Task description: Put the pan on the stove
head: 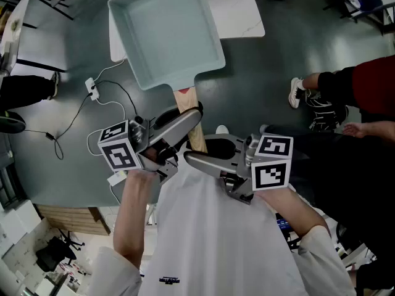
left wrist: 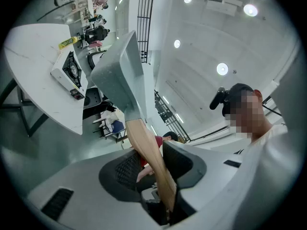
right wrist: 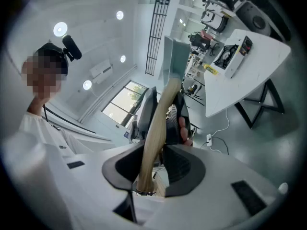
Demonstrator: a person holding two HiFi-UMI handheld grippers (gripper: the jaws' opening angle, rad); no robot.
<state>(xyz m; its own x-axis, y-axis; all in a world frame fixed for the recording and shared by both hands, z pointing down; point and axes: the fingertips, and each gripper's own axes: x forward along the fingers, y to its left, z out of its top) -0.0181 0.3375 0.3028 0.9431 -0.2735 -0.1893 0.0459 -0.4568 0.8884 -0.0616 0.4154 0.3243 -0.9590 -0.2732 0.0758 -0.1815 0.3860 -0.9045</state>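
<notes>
**Pan in the air, two grippers on one handle**

The left gripper [head: 187, 122] is clamped on the wooden handle [head: 184, 97], pads flat on both sides, at the end nearer the pan. The right gripper [head: 196, 159] is shut on the same handle lower down, near its butt end. They come in from opposite sides, close to the body, w/ the handle pointing away from the person. Two grips prob. bc the pan is wide and hangs far out. One narrow grip could let it twist or droop; the 2nd counters the leverage.

The pan [head: 166, 29] is square, pale grey-blue and empty, and touches nothing but the grippers. Its inside faces the head camera; exact tilt is hard to tell. In head view it overlaps the near edge of a white table [head: 244, 14]; can't tell if it's over it or short of it.

Both gripper views show a white box [left wrist: 67, 73] w/ a fan grille on the table, prob. the stove, not certain. The pan isn't on it yet. Judgement: carry step, approx. mid-task. Next move needs the pan lowered flat, grips tight till it sits.
</notes>
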